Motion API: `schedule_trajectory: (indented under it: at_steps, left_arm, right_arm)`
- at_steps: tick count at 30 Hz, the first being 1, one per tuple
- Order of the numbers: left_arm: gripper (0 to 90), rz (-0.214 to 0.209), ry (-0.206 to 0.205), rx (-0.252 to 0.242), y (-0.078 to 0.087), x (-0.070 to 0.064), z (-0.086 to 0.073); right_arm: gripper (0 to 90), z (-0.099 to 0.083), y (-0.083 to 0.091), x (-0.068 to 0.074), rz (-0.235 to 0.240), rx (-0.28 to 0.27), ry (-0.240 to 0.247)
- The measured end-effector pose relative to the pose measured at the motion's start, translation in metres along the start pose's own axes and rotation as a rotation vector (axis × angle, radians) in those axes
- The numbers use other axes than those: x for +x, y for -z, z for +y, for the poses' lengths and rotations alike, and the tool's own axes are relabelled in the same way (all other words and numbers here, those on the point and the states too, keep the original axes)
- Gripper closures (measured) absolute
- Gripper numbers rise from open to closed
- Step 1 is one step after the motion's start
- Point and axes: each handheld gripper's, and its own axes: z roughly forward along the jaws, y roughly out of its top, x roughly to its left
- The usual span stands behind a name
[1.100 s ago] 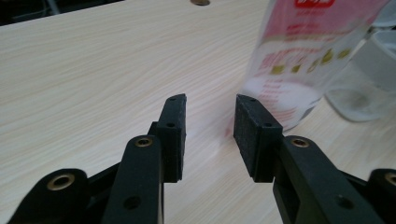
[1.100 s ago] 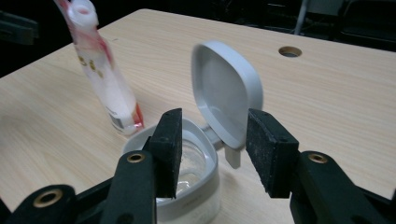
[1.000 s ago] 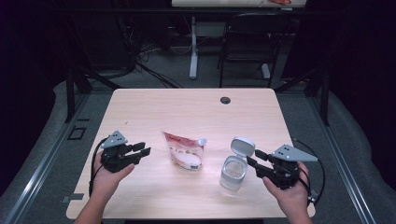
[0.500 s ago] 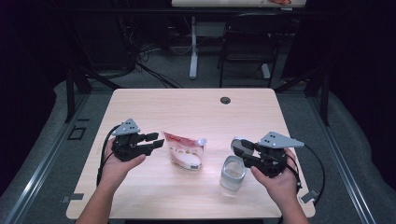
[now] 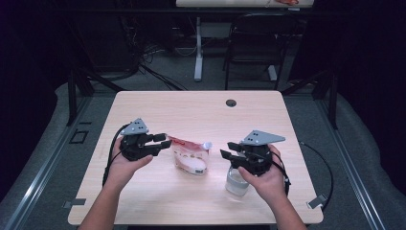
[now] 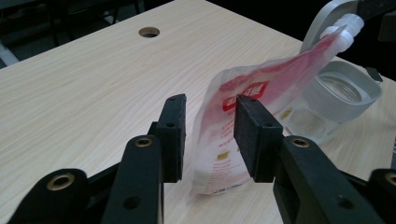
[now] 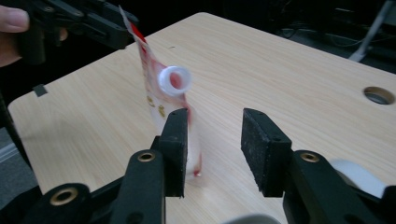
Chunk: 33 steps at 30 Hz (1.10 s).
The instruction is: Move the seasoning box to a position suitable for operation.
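Note:
A red and white spouted pouch (image 5: 191,156) stands in the middle of the wooden table (image 5: 201,112), its white spout (image 5: 207,144) pointing right. My left gripper (image 5: 165,141) is open just left of the pouch, touching nothing. In the left gripper view the pouch (image 6: 243,116) stands just beyond the open gripper (image 6: 208,126). My right gripper (image 5: 227,150) is open to the pouch's right, hovering over a clear jar (image 5: 237,183). In the right gripper view the spout (image 7: 174,78) lies beyond the open gripper (image 7: 215,140), near its left jaw.
The clear jar (image 6: 341,88) has its hinged lid (image 6: 322,14) flipped up behind the pouch. A round cable hole (image 5: 231,103) sits at the table's far middle. Cables trail off both grippers. A chair (image 5: 253,43) and a desk leg stand beyond the table.
Both grippers have moved forward and inward toward the pouch. The right gripper now hangs over the jar, hiding its lid in the high view.

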Motion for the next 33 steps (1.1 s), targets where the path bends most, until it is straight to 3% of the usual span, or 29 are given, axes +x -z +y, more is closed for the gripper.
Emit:
schedule_trajectory:
  at_steps: [5, 14, 19, 33]
  left_arm:
    - [67.3, -0.031, 0.010, -0.012, -0.006, 0.002, -0.001]
    - [70.6, -0.023, -0.005, -0.007, -0.009, 0.002, -0.002]
    - [73.3, -0.025, -0.014, -0.004, -0.008, 0.001, -0.002]
    - [90.0, -0.019, -0.016, -0.003, -0.005, 0.000, -0.005]
  right_arm:
    - [62.3, 0.003, -0.020, 0.008, 0.032, 0.028, 0.023]
    - [62.2, 0.004, -0.046, 0.012, 0.055, 0.051, 0.024]
    - [64.1, 0.004, -0.049, 0.012, 0.073, 0.027, 0.001]
    - [65.6, 0.005, -0.049, 0.013, 0.070, 0.025, 0.009]
